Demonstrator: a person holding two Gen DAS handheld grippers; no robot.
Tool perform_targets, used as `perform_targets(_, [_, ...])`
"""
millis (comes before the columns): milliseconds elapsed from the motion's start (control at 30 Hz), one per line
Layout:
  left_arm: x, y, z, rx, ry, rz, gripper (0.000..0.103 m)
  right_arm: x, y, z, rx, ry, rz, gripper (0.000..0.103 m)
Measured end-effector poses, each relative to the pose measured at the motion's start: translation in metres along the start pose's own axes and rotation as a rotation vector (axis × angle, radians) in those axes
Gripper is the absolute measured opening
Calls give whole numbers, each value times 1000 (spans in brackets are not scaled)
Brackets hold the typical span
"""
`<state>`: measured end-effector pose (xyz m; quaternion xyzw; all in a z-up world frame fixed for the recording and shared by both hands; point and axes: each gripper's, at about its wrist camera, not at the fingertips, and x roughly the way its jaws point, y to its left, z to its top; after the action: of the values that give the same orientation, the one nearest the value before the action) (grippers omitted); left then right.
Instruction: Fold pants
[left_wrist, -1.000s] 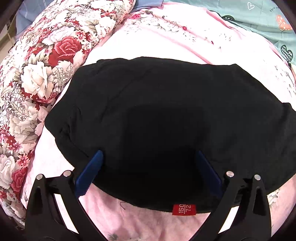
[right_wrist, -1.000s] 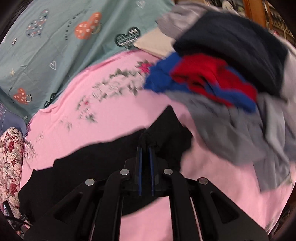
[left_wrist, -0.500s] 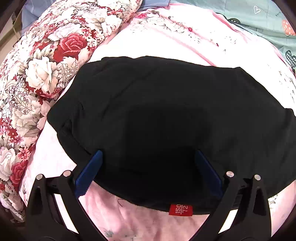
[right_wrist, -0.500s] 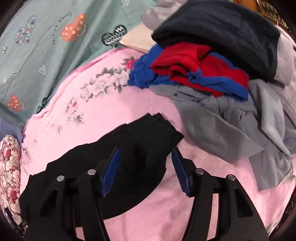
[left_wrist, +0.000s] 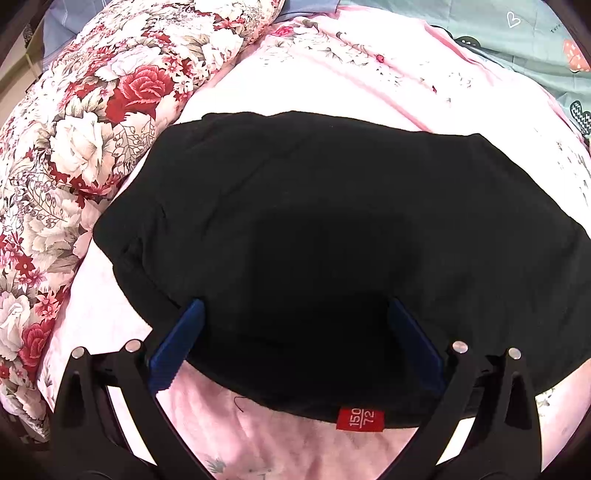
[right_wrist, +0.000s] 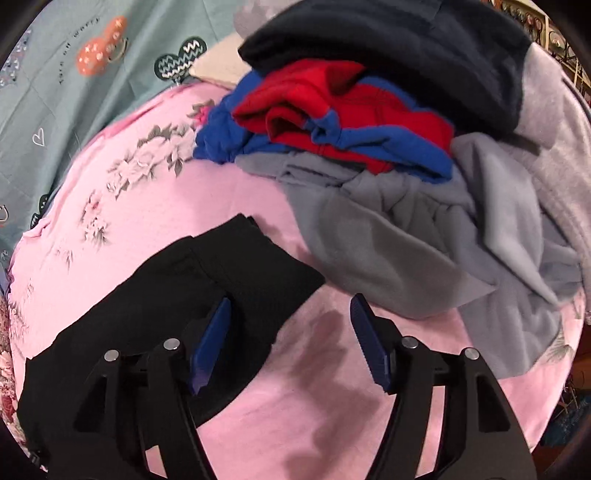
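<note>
A: Where are your pants right now?

B: Your black pants (left_wrist: 332, 236) lie flat on the pink bedsheet (left_wrist: 354, 74), folded into a broad dark slab. Take the red size tag (left_wrist: 360, 419) as your mark: it sits at the near hem, and all the black cloth spreads away from it toward the far side of the bed. The floral quilt (left_wrist: 74, 147) runs along the pants' left edge, touching or just beside them.

A: And your left gripper?

B: Your left gripper (left_wrist: 295, 317) hangs over the near hem just beyond that tag, jaws spread wide, one blue pad on each side of the cloth. The pads press on nothing I can see.

A: Your right one?

B: Your right gripper (right_wrist: 290, 310) has just been opening its jaws, and they now stand apart. The end of the pants (right_wrist: 207, 295) lies under its left pad and partly between the pads, not pinched; the right pad is over bare pink sheet.

A: Anything else near that end?

B: A heap of clothes (right_wrist: 369, 110), red, blue, grey and dark navy, sits just beyond the pants' end, with the grey piece closest. A teal patterned sheet (right_wrist: 74, 55) lies farther off, behind the pink one.
</note>
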<state>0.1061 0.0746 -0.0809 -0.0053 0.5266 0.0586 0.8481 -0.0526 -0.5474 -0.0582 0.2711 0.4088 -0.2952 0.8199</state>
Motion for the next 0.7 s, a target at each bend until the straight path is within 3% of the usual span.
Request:
perform_targets(67, [0, 0, 0, -3, 2, 0, 101, -4, -6, -2, 34, 10, 34, 67])
perform_targets(167, [0, -1, 0, -3, 0, 5, 101, 5, -14, -7, 105, 83, 220, 67])
perform_targets(300, [-1, 1, -1, -7, -2, -7, 101, 19, -4, -11, 126, 137, 320, 63])
perform_targets(433, [-2, 0, -3, -8, -6, -8, 101, 26, -1, -5, 180, 139, 352, 62])
perform_targets(500, [-2, -1, -3, -8, -6, -5, 101, 33, 6, -1, 157, 121, 348, 48])
perform_targets(533, [-2, -1, -3, -8, -6, -8, 101, 36, 5, 0, 160, 107, 327, 30])
perform_targets(567, [-3, -1, -4, -7, -6, -13, 101, 40, 2, 2, 177, 106, 320, 23])
perform_targets(633, [-3, 0, -4, -4, -6, -23, 101, 37, -2, 3, 199, 103, 341, 20])
perform_targets(700, [-4, 1, -5, -1, -4, -34, 101, 19, 7, 2, 124, 60, 275, 20])
